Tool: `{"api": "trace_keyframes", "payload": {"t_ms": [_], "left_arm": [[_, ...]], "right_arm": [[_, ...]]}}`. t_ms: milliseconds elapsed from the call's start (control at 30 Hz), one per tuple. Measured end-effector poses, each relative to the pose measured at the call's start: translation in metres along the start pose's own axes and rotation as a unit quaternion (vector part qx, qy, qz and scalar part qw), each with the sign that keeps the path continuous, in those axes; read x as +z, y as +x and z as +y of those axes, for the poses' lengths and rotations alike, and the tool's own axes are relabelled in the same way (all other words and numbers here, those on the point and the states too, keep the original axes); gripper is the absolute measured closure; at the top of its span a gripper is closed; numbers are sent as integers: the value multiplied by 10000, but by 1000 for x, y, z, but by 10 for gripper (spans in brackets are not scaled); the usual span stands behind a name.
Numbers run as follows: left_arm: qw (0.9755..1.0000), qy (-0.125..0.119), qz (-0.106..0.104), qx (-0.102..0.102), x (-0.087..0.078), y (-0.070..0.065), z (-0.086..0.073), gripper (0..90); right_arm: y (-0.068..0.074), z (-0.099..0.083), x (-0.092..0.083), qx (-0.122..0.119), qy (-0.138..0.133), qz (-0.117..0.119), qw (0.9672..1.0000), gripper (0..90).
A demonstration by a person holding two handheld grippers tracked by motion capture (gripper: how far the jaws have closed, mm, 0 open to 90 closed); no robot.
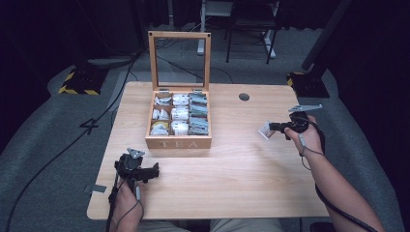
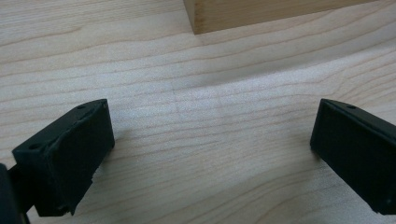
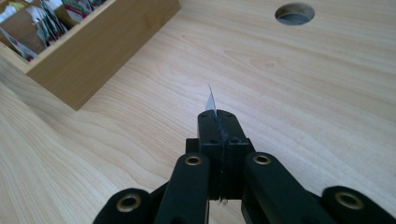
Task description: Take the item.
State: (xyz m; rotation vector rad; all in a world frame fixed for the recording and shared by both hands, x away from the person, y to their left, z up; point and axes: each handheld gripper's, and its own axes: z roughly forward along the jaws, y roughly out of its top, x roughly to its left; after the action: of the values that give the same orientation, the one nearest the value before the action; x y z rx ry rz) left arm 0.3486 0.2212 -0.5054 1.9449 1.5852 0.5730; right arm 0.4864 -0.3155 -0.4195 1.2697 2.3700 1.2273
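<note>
Your right gripper was out over the right side of the table, well apart from the tea box, with its jaws pinched tight together on a tea bag packet. In the right gripper view you could see just a thin white sliver of that packet poking out past the closed tips, edge-on, so I couldn't read any label on it.

Your left gripper sat near the front-left of the table, just below the box's near-left corner. Its jaws were spread wide apart with nothing but bare wood between them, and the corner of the box showed at the far edge of the left gripper view.

The wooden box marked TEA had its glass-paned lid standing upright, and its compartments were packed with tea bags. A round cable hole sat to the far right of the box.
</note>
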Motion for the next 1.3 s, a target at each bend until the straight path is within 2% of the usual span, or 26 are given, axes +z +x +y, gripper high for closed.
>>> {"api": "trace_keyframes", "payload": {"t_ms": [633, 800, 900, 1033, 1233, 1300], "left_arm": [[10000, 1, 0, 0, 0, 0, 0, 1], [10000, 0, 0, 1, 0, 0, 0, 1], [10000, 1, 0, 1, 0, 0, 0, 1], [10000, 0, 0, 0, 0, 0, 0, 1], [10000, -1, 0, -2, 0, 0, 0, 1], [10000, 1, 0, 1, 0, 0, 0, 1]], "right_arm": [[-14, -23, 13, 402, 257, 53, 9988, 880], [-17, -26, 15, 449, 243, 18, 9987, 807], [-18, -27, 16, 464, 188, 7, 9987, 709], [-21, -27, 16, 273, 81, -221, 9994, 593], [-24, -25, 10, 100, -144, -481, 9987, 532], [-23, -23, 7, 53, -198, -490, 9986, 530]]}}
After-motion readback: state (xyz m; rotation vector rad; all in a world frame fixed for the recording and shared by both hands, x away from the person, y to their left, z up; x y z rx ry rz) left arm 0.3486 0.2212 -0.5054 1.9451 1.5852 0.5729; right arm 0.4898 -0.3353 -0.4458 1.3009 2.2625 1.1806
